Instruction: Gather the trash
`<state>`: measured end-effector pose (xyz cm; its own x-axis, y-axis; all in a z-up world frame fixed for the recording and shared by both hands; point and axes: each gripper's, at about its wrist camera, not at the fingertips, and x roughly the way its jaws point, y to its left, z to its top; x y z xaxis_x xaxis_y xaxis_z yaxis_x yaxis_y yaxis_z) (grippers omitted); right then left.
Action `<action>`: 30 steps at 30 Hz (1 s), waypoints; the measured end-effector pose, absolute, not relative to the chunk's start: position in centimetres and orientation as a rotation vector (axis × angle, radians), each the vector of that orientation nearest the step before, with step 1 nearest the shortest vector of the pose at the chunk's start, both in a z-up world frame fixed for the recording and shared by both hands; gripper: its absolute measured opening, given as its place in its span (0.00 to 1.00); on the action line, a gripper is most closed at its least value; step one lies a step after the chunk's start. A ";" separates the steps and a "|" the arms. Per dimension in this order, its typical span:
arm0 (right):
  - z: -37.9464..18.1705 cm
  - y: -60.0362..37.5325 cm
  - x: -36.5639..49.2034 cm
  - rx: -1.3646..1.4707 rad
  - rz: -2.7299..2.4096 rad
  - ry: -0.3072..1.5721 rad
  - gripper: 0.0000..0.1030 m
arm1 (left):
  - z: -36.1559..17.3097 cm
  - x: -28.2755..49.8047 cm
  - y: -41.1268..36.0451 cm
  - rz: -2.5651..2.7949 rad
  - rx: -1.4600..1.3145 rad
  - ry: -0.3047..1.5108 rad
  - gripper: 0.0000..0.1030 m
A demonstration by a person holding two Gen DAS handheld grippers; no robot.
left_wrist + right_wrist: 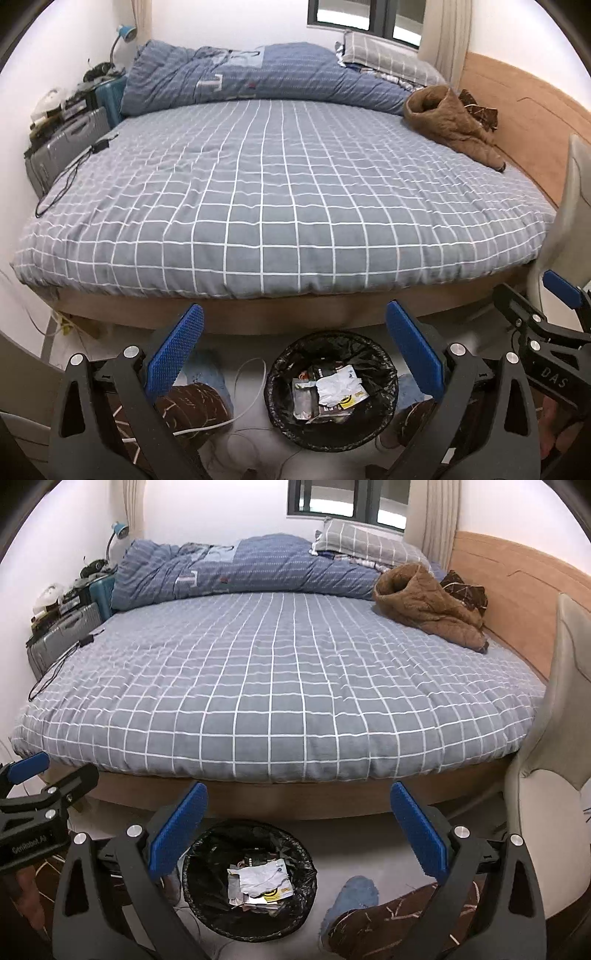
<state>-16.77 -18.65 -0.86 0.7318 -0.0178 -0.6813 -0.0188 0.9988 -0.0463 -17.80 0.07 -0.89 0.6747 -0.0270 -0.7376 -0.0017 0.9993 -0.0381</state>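
While both grippers stand wide open and empty, the trash sits in the bin below.

Left gripper (293, 343): blue pads spread to full width, nothing between them; right gripper (299, 825) likewise, holding nothing. Directly beneath both, on the floor at the foot of the bed (258, 184), stands the bin (384, 363), black-lined, with crumpled wrappers (338, 387) lying inside, below its rim. Beside the bin are the person's slippered feet and a white cable (240, 413). On the bed I see a brown jacket (447, 114) and a charger cable (66, 177), neither plainly trash; no loose litter shows. Judgement: the drop looks complete. Before the next pick, scan bed and floor, keep jaws wide, and stay clear of the floor cable.
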 end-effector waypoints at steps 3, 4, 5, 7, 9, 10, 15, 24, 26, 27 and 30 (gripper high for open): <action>0.1 -18.4 -17.7 -0.048 0.000 0.742 0.93 | -0.1 -19.0 0.1 -0.023 -0.040 0.822 0.94; 0.4 -18.3 -17.9 -0.048 0.001 0.737 0.92 | -0.1 -19.3 0.1 -0.023 -0.039 0.820 0.94; 0.6 -18.3 -18.1 -0.049 0.002 0.732 0.93 | 0.1 -19.7 0.0 -0.026 -0.036 0.816 0.94; 1.1 -18.1 -18.4 -0.053 -0.001 0.723 0.93 | 0.4 -20.0 0.1 -0.027 -0.035 0.813 0.94; 1.6 -18.0 -18.6 -0.055 -0.003 0.717 0.92 | 0.6 -20.2 0.1 -0.032 -0.041 0.815 0.94; 1.7 -18.0 -18.6 -0.055 -0.005 0.716 0.92 | 0.7 -20.2 0.1 -0.031 -0.043 0.814 0.94; 1.9 -18.1 -18.8 -0.051 -0.011 0.712 0.93 | 1.1 -20.2 0.1 -0.029 -0.039 0.803 0.94; 1.6 -18.6 -18.5 -0.047 -0.015 0.730 0.92 | 0.9 -20.0 -0.1 -0.026 -0.029 0.816 0.94; 1.5 -18.6 -18.4 -0.045 -0.015 0.731 0.93 | 0.8 -19.9 -0.1 -0.025 -0.029 0.819 0.94; 1.5 -18.7 -18.4 -0.047 -0.015 0.731 0.93 | 0.7 -19.9 0.0 -0.025 -0.029 0.821 0.94; 1.4 -18.7 -18.4 -0.045 -0.014 0.732 0.93 | 0.6 -19.9 -0.1 -0.021 -0.025 0.824 0.94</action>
<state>-18.35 -18.70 1.43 0.7439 -0.0289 -0.6676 -0.0029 0.9989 -0.0464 -19.85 -0.09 0.62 0.6788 -0.0286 -0.7338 0.0093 0.9995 -0.0303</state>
